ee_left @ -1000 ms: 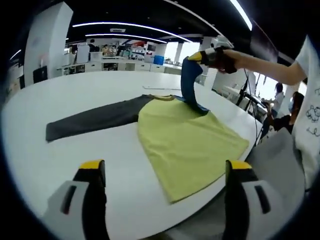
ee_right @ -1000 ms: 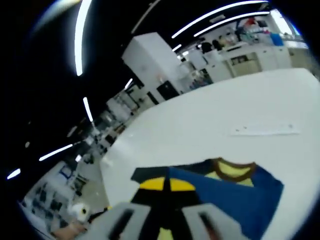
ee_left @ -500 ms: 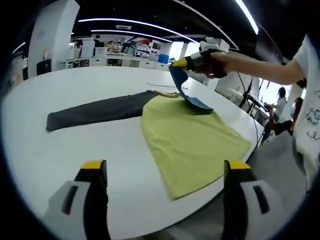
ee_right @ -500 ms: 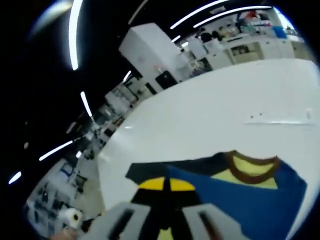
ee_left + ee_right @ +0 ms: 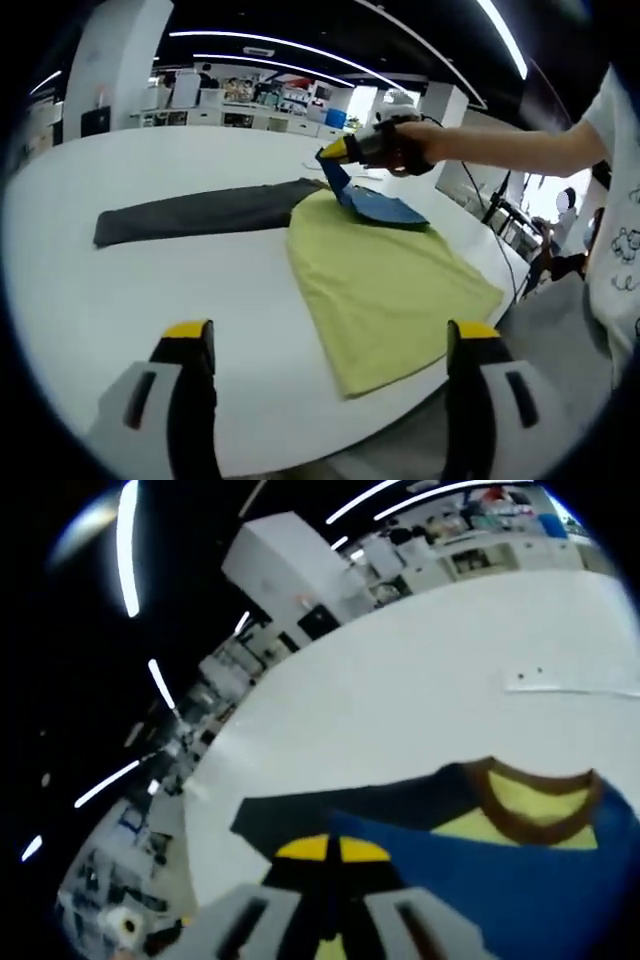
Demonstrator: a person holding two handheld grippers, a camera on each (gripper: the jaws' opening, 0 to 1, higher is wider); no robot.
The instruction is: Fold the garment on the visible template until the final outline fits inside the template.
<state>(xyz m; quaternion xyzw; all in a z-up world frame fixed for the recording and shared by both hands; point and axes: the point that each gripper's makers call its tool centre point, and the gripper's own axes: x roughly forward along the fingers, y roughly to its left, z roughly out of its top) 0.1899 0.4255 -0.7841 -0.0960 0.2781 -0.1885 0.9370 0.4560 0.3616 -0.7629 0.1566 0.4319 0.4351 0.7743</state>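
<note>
A large open-plan lab or workshop hall: a wide white worktable [image 5: 150, 290] stands beneath a dark ceiling crossed by long curved LED light strips [image 5: 270, 45]. White counters and cabinets [image 5: 225, 118] crowded with equipment and a blue bin [image 5: 333, 117] line the far wall, beside thick white pillars [image 5: 115, 55]. In the right gripper view, cluttered workstations and shelving [image 5: 215, 680] recede past another white column [image 5: 285, 565].
</note>
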